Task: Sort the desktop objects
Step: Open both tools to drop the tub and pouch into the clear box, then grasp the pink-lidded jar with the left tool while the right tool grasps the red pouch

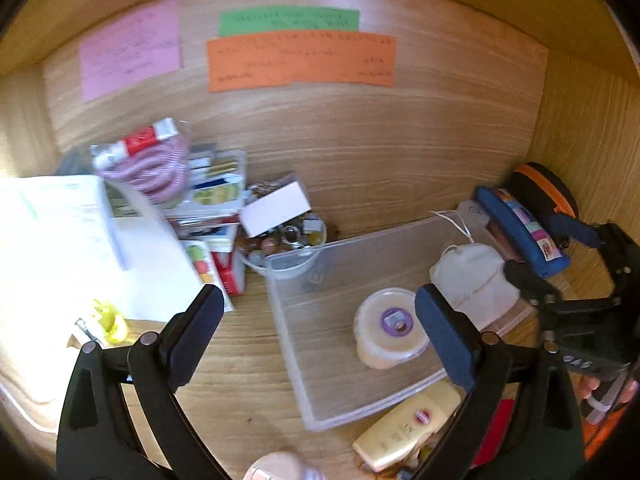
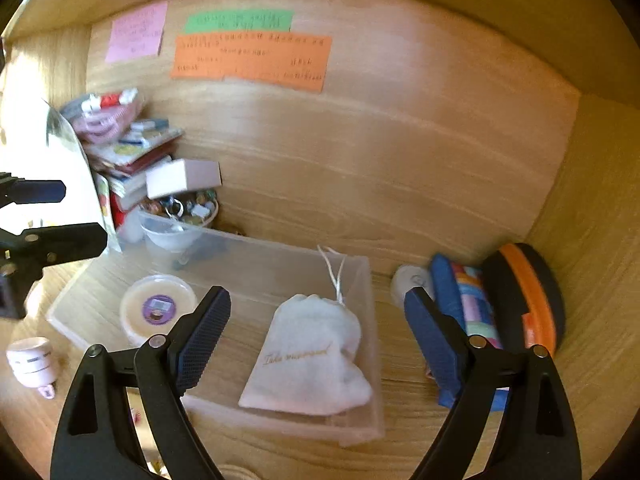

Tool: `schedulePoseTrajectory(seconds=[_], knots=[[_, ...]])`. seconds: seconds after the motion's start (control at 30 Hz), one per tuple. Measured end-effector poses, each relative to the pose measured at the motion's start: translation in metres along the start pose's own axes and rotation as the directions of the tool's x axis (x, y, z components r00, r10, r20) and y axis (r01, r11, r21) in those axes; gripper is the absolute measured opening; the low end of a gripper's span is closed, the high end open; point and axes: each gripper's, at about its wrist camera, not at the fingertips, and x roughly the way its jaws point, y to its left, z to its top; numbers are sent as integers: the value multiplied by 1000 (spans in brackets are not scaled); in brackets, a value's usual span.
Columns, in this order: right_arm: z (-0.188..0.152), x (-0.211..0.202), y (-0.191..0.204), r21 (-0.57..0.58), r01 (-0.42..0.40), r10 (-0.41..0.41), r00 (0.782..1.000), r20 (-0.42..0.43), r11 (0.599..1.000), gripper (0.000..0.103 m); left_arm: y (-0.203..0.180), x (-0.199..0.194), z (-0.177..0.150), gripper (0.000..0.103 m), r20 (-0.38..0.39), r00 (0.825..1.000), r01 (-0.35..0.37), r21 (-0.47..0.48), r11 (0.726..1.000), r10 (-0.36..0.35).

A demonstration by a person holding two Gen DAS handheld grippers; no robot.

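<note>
At far left we see glossy white paper (image 1: 80, 240) washed out by glare, with a leaning stack of books (image 2: 132, 160) behind it and a bag of pink ribbed cord (image 1: 148, 160) on top. A small white box (image 2: 182, 178) rests tilted on a bowl (image 2: 180, 216) of small trinkets, too blurred to identify.

We hold the left gripper (image 1: 320, 320) spread wide and empty above the desk. The clear plastic tray (image 2: 280, 252) sits mid-desk, holding a round lidded tub (image 2: 158, 312) with a purple label and a soft cloth drawstring pouch (image 2: 308, 356).

Our right gripper (image 2: 316, 328) hangs above the pouch, jaws wide apart, gripping nothing. A cream tube (image 1: 408, 424) lies just outside the tray, partly hidden by our finger. At right a blue fabric case (image 2: 468, 312) leans against a black, orange-banded round case (image 2: 532, 296). The notes (image 2: 252, 56) on the wall are illegible.
</note>
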Motion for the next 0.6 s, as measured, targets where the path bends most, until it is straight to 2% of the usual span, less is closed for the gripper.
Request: schedulePoseTrajectory(seconds=[0.07, 0.1, 0.3, 0.47, 0.6], knots=[[-2, -13, -3, 20, 3, -4, 1000, 14, 1000, 102, 3, -11, -5, 98, 10, 1000, -4, -1, 1000, 4], [-4, -21, -4, 34, 2, -3, 1000, 24, 999, 103, 4, -16, -8, 99, 16, 1000, -6, 0, 1000, 6], [-22, -51, -1, 51, 4, -6, 1000, 28, 999, 103, 8, -42, -34, 101, 26, 999, -29, 12, 1000, 29], [-45, -66, 3, 67, 2, -2, 1000, 6, 998, 103, 12, -56, -62, 101, 4, 999, -45, -1, 999, 45], [-61, -74, 3, 83, -5, 6, 1000, -14, 997, 103, 25, -60, -84, 101, -31, 999, -32, -33, 999, 31]])
